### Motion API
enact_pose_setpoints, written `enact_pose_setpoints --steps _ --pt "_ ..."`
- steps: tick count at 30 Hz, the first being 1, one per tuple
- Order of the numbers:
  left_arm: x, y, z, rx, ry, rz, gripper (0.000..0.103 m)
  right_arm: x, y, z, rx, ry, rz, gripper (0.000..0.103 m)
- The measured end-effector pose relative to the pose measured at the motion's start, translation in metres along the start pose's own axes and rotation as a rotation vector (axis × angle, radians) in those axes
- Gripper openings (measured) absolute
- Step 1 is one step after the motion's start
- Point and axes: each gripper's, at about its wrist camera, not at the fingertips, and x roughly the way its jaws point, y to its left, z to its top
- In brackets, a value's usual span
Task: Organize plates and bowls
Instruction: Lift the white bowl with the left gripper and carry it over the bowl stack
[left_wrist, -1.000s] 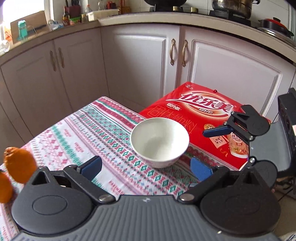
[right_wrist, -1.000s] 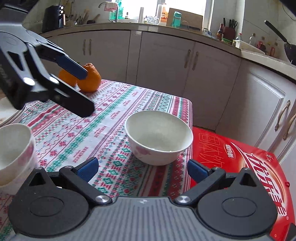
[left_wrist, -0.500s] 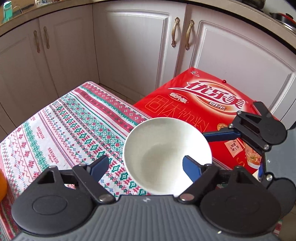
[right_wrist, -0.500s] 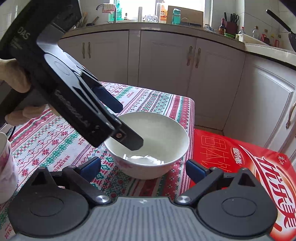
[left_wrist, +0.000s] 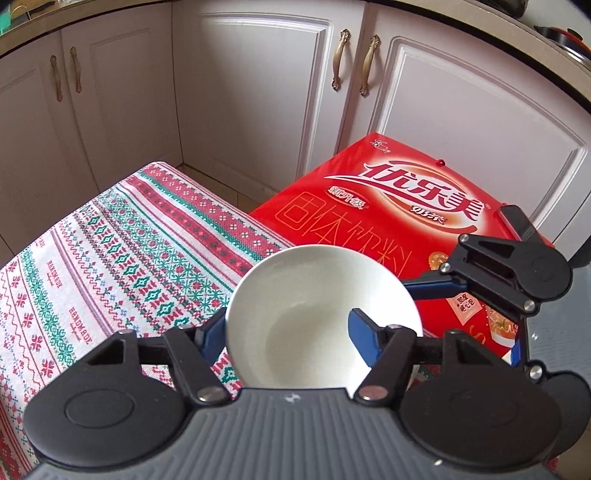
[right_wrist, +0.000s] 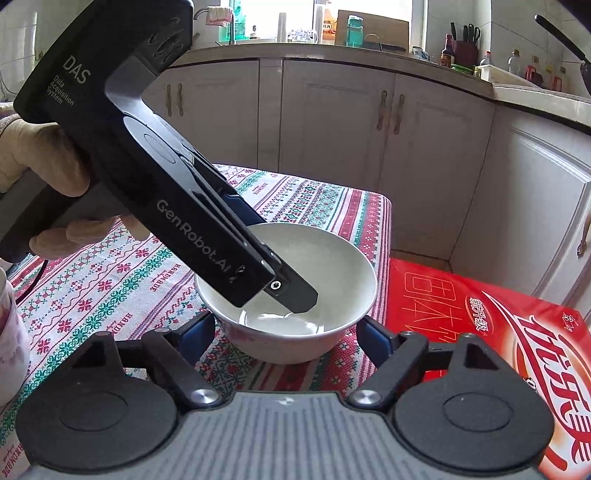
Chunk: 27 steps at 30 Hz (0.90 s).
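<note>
A white bowl (left_wrist: 295, 317) (right_wrist: 332, 266) stands on the patterned tablecloth (left_wrist: 110, 258) near the table's corner. My left gripper (left_wrist: 288, 334) is shut on the bowl's wall, with one pad outside the rim and the other inside. In the right wrist view one of its fingers (right_wrist: 295, 297) reaches down into the bowl. My right gripper (right_wrist: 286, 328) straddles the bowl low down. Its jaws are closing, and the blue pads sit right at the two outer walls with no clear press. In the left wrist view a right finger (left_wrist: 432, 285) meets the bowl's right rim.
A red printed box (left_wrist: 388, 206) (right_wrist: 480, 314) lies just past the table edge beside the bowl. A second pale bowl (right_wrist: 11, 332) shows at the left edge. A gloved hand (right_wrist: 37, 147) holds the left gripper. White cabinets (left_wrist: 258, 92) stand behind.
The left gripper came forward and down over the bowl and closed on its wall. The right gripper's fingers drew in around the bowl. The oranges dropped out of view.
</note>
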Motion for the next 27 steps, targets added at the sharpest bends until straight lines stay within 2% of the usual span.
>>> enact_pose_setpoints --steps 12,27 --pt "-0.014 -0.007 -0.003 0.009 -0.005 -0.007 0.067 -0.014 0.007 0.002 0.009 0.013 0.005 0.087" --pt "-0.075 -0.029 -0.024 0.010 -0.051 0.004 0.067 -0.064 0.043 0.012 -0.038 -0.002 0.020 0.087"
